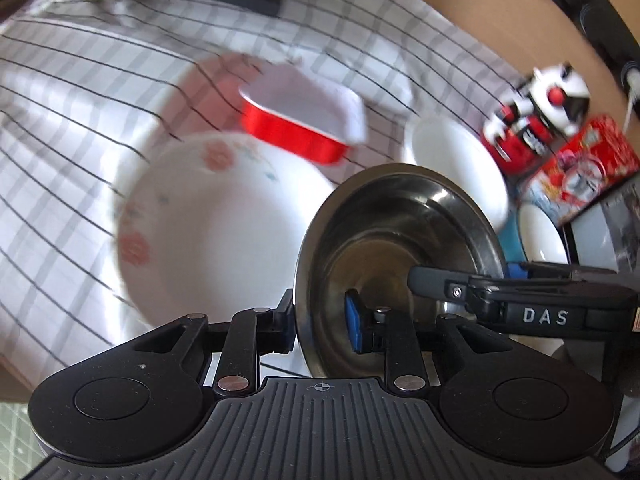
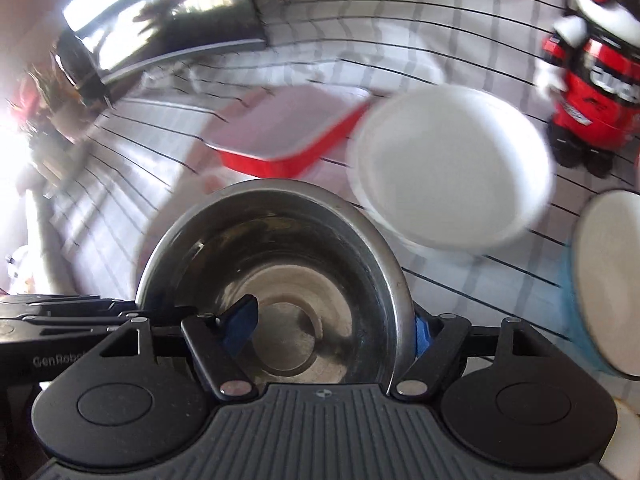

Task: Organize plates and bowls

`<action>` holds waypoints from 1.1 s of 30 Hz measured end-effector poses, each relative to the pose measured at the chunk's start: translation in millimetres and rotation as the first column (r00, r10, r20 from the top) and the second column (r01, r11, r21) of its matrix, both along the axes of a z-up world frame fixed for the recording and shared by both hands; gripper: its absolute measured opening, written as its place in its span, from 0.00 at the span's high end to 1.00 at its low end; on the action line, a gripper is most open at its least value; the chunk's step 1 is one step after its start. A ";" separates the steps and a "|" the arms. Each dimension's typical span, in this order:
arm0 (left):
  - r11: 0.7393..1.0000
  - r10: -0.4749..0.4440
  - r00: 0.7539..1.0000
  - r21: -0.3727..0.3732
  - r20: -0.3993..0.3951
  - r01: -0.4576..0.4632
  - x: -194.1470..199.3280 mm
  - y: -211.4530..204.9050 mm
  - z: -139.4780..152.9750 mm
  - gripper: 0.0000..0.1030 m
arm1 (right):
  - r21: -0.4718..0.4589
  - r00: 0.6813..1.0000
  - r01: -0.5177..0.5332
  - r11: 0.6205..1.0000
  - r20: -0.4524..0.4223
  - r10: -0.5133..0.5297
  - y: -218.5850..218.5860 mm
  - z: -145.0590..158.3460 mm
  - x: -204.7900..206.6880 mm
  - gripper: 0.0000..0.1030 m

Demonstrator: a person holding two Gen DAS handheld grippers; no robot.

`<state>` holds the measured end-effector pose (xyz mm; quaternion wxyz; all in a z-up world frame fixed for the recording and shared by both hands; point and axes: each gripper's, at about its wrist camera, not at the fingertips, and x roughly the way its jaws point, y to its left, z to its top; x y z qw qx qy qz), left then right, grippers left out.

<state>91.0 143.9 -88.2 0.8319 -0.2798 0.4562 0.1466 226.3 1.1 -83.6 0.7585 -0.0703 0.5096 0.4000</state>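
Near and centre on the checked cloth (image 1: pixel 80 120): steel bowl (image 1: pixel 400 240), empty, its dull inside turned toward both cameras; cannot tell whether resting on the cloth or lifted off it. Astride its left rim, left gripper (image 1: pixel 320 322): outer pad right against the rim, blue inner pad down inside the bowl and seemingly just off the wall, so jaws released rather than clenched. Astride the opposite rim, right gripper (image 2: pixel 331 332): one blue pad well inside the bowl, the other just outside the rim, jaws spread wide and gripping nothing. Readable in white on the right gripper's finger, in the left wrist view: "DAS". Readable on the left gripper's body, at the left edge of the right wrist view: "GenRobo", the rest cut off. Left of the steel bowl, a white flowered plate (image 1: pixel 212 220) with pink blooms. Beyond it, a red dish (image 1: pixel 296 128), rectangular, white inside. Right of that and just beyond the steel bowl, a plain white bowl (image 1: pixel 452 160). Near right, a blue bowl (image 2: pixel 608 280) with a white inside. Far right, a red, white and black toy figure (image 1: pixel 536 116), lettering on its chest too blurred to read, and beside it a red box (image 1: pixel 580 176) with busy print, also unreadable. Far left, a dark glossy slab (image 2: pixel 160 20) on the brown bench (image 1: pixel 480 12).
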 end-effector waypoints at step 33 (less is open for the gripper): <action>0.988 -0.029 0.997 0.151 0.074 0.018 -24.6 129.1 -13.2 0.71 | 0.027 0.991 -0.044 0.999 0.130 0.040 86.5 -21.8 -33.0 0.12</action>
